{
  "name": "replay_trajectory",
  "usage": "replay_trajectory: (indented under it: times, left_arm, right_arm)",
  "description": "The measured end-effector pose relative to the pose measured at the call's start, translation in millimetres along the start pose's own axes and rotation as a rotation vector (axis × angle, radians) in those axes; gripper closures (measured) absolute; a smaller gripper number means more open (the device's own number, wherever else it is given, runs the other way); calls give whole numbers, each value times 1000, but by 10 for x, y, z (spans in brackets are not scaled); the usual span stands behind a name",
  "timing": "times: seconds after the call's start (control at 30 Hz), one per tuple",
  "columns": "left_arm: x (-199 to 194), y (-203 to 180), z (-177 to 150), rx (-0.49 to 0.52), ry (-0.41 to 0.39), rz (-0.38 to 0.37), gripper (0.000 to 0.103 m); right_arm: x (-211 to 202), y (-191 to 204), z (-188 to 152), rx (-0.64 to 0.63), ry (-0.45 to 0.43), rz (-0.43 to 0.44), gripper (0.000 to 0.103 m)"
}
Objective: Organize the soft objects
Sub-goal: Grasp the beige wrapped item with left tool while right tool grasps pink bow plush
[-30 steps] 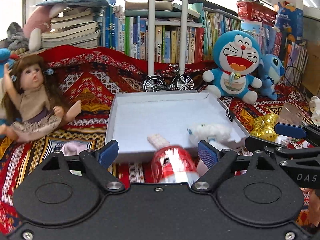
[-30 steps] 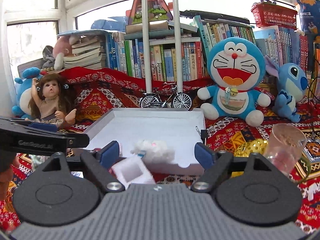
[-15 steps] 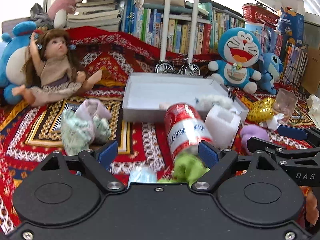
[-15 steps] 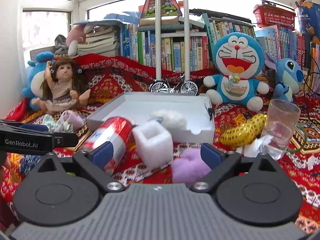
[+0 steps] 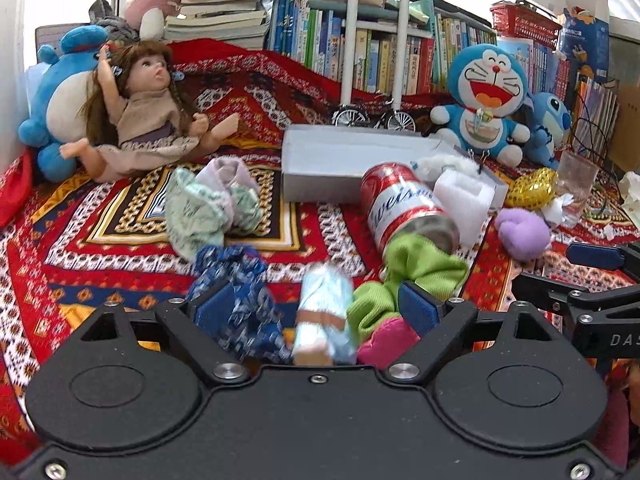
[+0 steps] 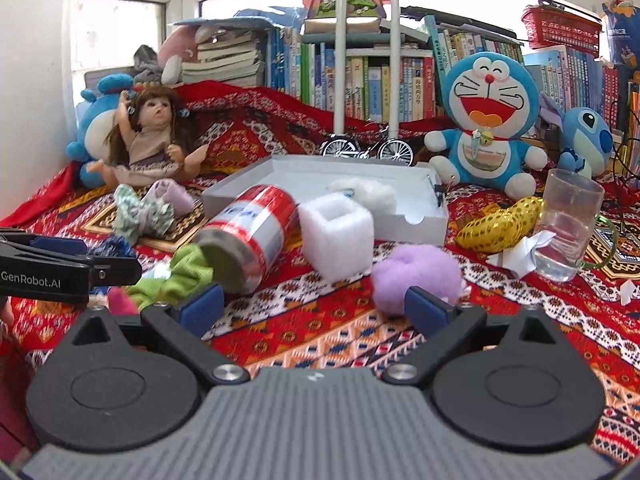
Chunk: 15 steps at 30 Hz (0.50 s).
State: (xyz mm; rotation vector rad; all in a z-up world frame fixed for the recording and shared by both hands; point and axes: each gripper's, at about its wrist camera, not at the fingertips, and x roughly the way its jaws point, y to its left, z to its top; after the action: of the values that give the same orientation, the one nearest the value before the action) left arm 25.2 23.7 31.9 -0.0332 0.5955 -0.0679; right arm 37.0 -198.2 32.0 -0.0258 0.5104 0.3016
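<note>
A lived-in home, probably a child's play or reading corner by a window. Bright window panes (image 6: 120, 32) fill the top of the frame; below them runs a crowded row of books (image 6: 360, 80), with a stack of books (image 6: 220, 56) at upper left and a red basket (image 6: 560, 28) at upper right. A patterned red blanket (image 6: 320, 320) covers the surface, on which sit a doll (image 6: 152, 140), a blue cat plush (image 6: 484, 120) and a miniature bicycle (image 6: 368, 148).

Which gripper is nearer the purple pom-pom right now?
Right. The right gripper has the purple pom-pom just ahead by its right finger; the left gripper sits over the socks, well to the pom-pom's left.
</note>
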Motion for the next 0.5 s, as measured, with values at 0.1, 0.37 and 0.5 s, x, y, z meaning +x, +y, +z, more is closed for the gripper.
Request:
replay_trajectory:
  times: [0.1, 0.37, 0.5]
  left_arm:
    - [-40, 44, -71, -1, 0, 6, 13]
    - [-171, 70, -120, -2, -21, 6, 13]
    - [-222, 137, -102, -15, -10, -4, 23]
  right_arm:
    - [-18, 46, -61, -14, 8, 25, 2]
    - [-16, 229, -149, -59, 25, 99, 2]
    - [-17, 382, -155, -92, 15, 178, 2]
